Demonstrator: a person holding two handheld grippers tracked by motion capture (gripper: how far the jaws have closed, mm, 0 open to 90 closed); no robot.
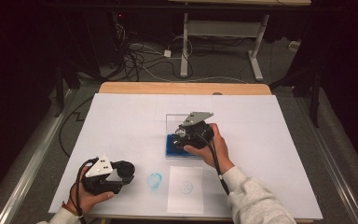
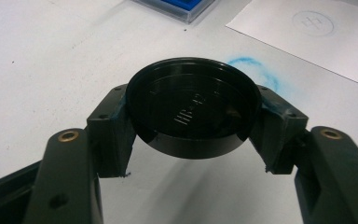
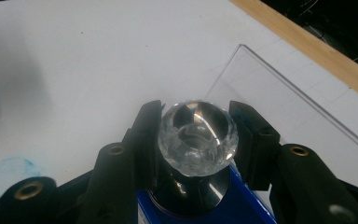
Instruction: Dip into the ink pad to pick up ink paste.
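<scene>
My left gripper (image 1: 127,171) rests near the table's front left, shut on a black round cap (image 2: 191,102) that lies flat between its jaws (image 2: 198,125). Mid-table, my right gripper (image 1: 182,139) hangs over a blue ink pad (image 1: 171,146) in a clear box. It is shut on the clear faceted knob (image 3: 197,140) of a stamp, just between its fingertips (image 3: 200,135). The stamp's dark base (image 3: 191,196) sits right over the blue pad (image 3: 244,205); I cannot tell if it touches. The box's clear lid (image 3: 289,107) stands open behind.
A white sheet of paper (image 1: 185,200) with a faint round stamp mark (image 1: 186,187) lies at the front centre, with a blue ink smudge (image 1: 154,181) on the white table cover (image 1: 121,116) to its left. The wooden table edge (image 1: 182,87) runs along the far side.
</scene>
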